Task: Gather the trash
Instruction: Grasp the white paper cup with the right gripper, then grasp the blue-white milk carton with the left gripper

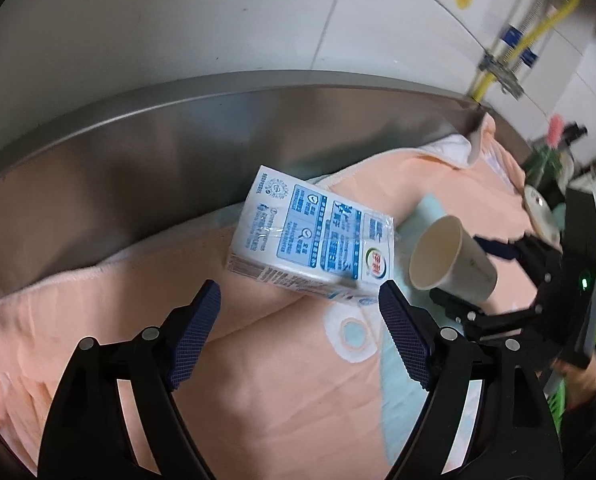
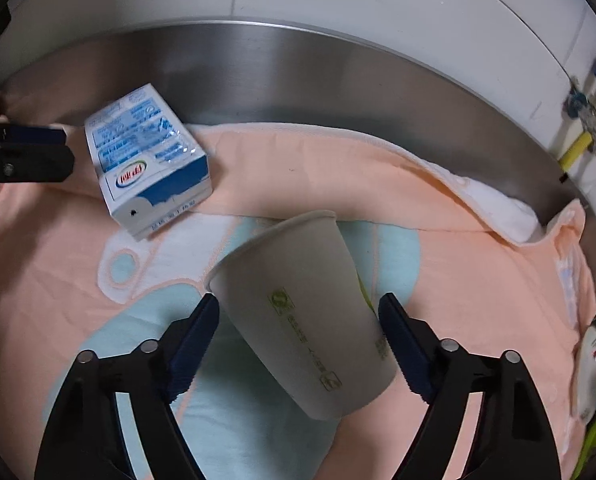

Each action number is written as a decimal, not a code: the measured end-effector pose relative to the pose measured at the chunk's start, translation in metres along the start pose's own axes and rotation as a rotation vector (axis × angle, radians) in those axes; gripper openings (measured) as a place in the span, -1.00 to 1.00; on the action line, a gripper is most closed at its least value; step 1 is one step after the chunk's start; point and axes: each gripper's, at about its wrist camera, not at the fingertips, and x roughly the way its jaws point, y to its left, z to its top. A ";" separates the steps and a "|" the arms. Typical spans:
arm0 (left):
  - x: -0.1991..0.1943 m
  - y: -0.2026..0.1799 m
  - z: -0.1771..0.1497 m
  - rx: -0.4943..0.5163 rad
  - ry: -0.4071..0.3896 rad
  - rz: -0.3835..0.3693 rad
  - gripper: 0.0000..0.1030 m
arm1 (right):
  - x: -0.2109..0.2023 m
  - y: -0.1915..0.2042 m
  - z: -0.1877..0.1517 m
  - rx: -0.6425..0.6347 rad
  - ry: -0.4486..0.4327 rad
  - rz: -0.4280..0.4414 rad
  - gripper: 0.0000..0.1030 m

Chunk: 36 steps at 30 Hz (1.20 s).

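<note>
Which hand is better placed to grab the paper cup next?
Right. The right tongs are open with the paper cup lying between their fingers; the left tongs face the milk carton.

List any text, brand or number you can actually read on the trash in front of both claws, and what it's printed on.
Milk carton: blue and white print with a round red-and-green logo; the characters are too blurred to read in either view.
Paper cup: green symbols and a line of small green characters down its side, too small to read.
Peach towel: a pattern only, no text.
Nothing else legible.
</note>
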 end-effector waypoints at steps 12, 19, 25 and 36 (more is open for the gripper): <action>0.021 -0.006 0.014 -0.320 0.050 0.028 0.62 | -0.030 -0.027 -0.031 0.173 -0.048 0.074 0.21; 0.035 -0.011 0.027 -0.500 0.045 0.116 0.65 | -0.050 -0.024 -0.053 0.204 -0.084 0.105 0.21; 0.049 -0.015 0.035 -0.564 0.044 0.226 0.70 | -0.068 -0.024 -0.080 0.229 -0.099 0.115 0.21; 0.054 -0.030 0.028 -0.440 0.055 0.245 0.50 | -0.102 -0.036 -0.116 0.317 -0.136 0.123 0.21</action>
